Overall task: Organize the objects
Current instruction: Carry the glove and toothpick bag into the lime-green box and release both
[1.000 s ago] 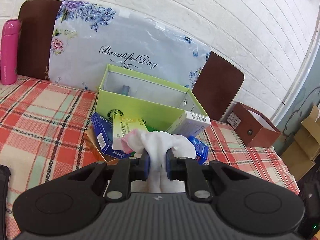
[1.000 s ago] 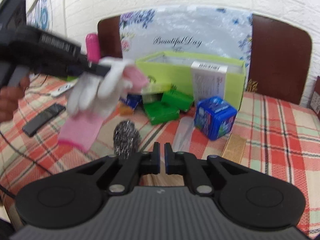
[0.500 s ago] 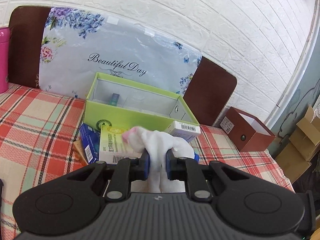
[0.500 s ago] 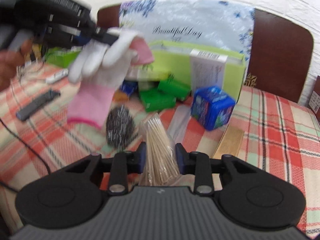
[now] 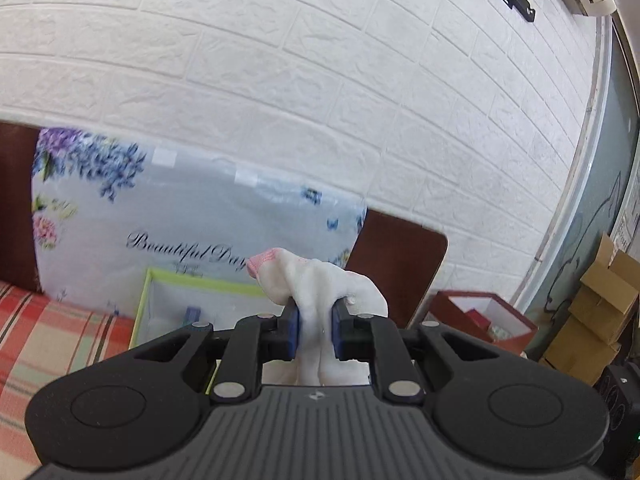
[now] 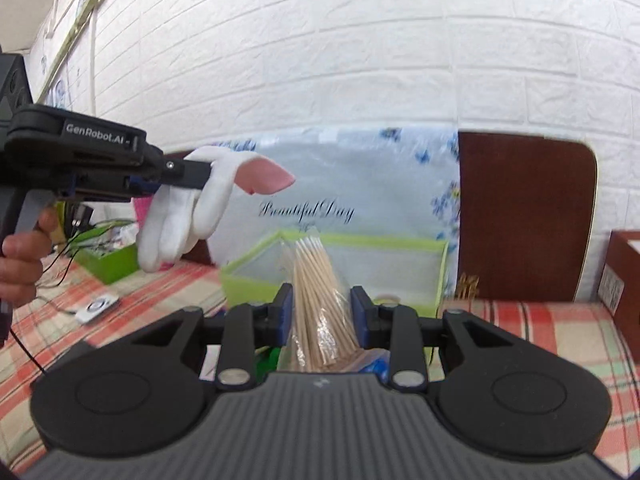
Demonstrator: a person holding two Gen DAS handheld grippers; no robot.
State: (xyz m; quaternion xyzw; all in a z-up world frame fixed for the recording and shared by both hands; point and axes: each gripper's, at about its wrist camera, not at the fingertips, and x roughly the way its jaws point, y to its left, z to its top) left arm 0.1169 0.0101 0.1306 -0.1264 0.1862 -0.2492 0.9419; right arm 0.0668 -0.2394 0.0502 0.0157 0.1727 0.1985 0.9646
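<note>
1. The left gripper sits at lower centre of the left wrist view, its blue-padded jaws pinching a white knitted glove with a pink cuff; the cloth bunches above the jaws and more hangs below them.
2. In the right wrist view the same glove hangs at middle left from the left gripper, white glove fingers drooping and the pink cuff pointing right, clear of the tabletop. A person's hand grips the handle at the left edge.
3. The right gripper at lower centre of its view clamps a clear plastic bag of thin wooden sticks, which fan upward between the two blue pads.
4. A lime-green open cardboard box stands behind the sticks on the red-and-cream checked tabletop; in the left wrist view its rim shows just left of the glove.
5. A pale floral panel lettered "Beautiful Day" leans against the white brick wall behind the box.
6. A small white device on a cable lies at lower left.
</note>
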